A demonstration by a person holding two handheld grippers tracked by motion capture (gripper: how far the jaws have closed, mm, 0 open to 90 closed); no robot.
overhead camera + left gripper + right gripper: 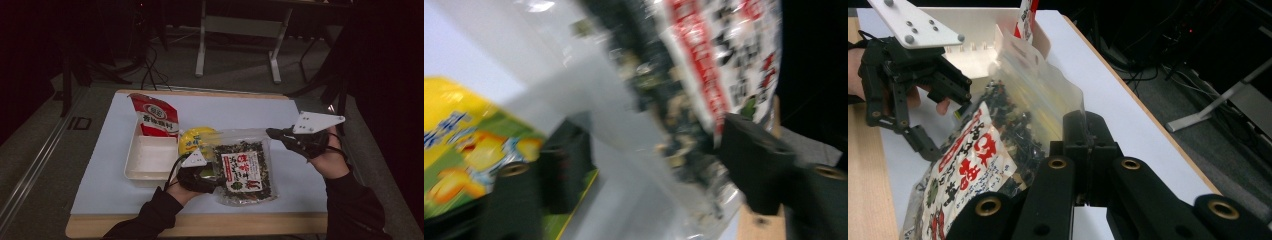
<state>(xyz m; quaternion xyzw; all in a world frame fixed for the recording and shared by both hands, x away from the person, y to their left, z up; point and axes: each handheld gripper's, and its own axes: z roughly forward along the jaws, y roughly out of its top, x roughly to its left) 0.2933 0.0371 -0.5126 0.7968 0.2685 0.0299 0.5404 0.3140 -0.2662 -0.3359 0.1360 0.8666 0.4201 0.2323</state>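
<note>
A clear bag of dark dried bits with a red and white label (243, 167) lies tilted over the middle of the white mat. My right gripper (273, 133) is shut on the bag's clear top corner (1048, 95), its jaws pressed together (1083, 127). My left gripper (211, 173) is at the bag's left edge, open, one jaw on each side of the bag (659, 125). The left gripper view is blurred. In the right gripper view the left gripper (940, 115) straddles that edge with its jaws wide apart.
A yellow snack bag (196, 140) lies under the clear bag's left side. A white tray (147, 162) sits to the left, with a red and white packet (154, 117) standing at its far end. The table's wooden front edge (200, 225) is close to both hands.
</note>
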